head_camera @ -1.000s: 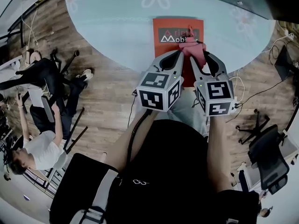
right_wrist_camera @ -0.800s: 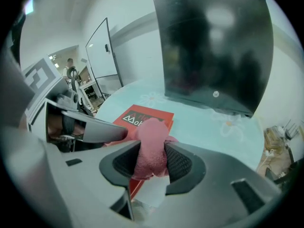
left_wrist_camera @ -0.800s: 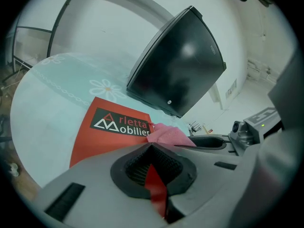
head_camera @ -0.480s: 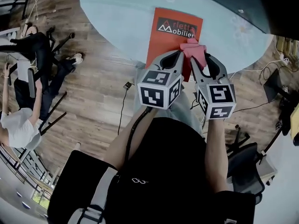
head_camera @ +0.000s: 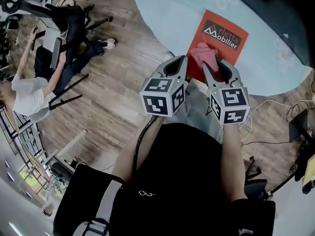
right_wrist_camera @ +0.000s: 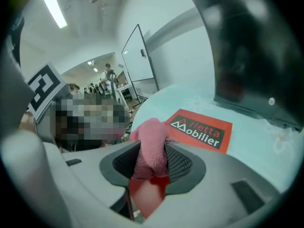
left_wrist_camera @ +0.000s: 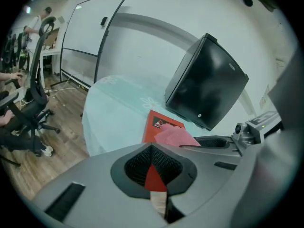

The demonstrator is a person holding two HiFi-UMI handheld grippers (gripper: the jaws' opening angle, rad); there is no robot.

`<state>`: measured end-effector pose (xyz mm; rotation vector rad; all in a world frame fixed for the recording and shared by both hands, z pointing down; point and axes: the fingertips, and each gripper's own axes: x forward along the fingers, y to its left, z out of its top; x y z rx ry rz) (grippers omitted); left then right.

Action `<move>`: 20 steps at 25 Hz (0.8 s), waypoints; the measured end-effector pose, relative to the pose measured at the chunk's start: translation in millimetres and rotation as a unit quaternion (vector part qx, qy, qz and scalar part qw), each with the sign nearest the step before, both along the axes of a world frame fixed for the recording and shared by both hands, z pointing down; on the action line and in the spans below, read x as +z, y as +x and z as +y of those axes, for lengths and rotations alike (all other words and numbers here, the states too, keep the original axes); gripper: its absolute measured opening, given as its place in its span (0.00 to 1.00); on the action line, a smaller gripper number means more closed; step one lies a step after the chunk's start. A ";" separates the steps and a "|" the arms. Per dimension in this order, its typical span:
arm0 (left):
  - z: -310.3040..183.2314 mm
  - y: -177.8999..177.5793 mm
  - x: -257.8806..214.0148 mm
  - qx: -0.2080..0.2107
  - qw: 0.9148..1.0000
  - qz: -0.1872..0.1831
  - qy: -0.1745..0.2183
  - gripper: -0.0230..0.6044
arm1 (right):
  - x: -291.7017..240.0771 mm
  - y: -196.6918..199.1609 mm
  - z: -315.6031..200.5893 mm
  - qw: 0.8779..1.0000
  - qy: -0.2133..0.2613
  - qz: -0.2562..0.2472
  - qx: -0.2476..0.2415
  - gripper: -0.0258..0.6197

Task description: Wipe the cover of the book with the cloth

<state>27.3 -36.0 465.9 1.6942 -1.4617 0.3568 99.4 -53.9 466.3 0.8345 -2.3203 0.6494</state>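
A red-orange book (head_camera: 220, 37) with a dark title band lies flat on the pale blue-green round table (head_camera: 167, 14). My right gripper (head_camera: 208, 63) is shut on a pink cloth (head_camera: 203, 54), which rests on the book's near half, just below the title. In the right gripper view the cloth (right_wrist_camera: 151, 144) bulges out between the pads of the gripper (right_wrist_camera: 152, 164), with the book (right_wrist_camera: 202, 129) beyond. My left gripper (head_camera: 182, 59) hovers close beside it at the book's near left edge, jaws together and empty. Its own view shows the gripper (left_wrist_camera: 153, 167), the book (left_wrist_camera: 159, 126) and the cloth (left_wrist_camera: 176, 137).
A big black monitor (left_wrist_camera: 206, 84) stands on the table behind the book. The table's near edge runs just under my grippers, with wooden floor below. A person on an office chair (head_camera: 29, 90) sits at the left. A whiteboard (left_wrist_camera: 90, 27) stands at the far side.
The cloth has slid from the title band back toward the book's near end, held by the right gripper. The head view has swung, so the book now sits up right and tilted.
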 end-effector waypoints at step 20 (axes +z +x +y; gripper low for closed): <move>-15.5 54.1 -24.1 0.099 0.995 -0.024 0.001 0.06 | -5.3 32.0 6.8 0.998 -0.019 -0.020 0.052 0.28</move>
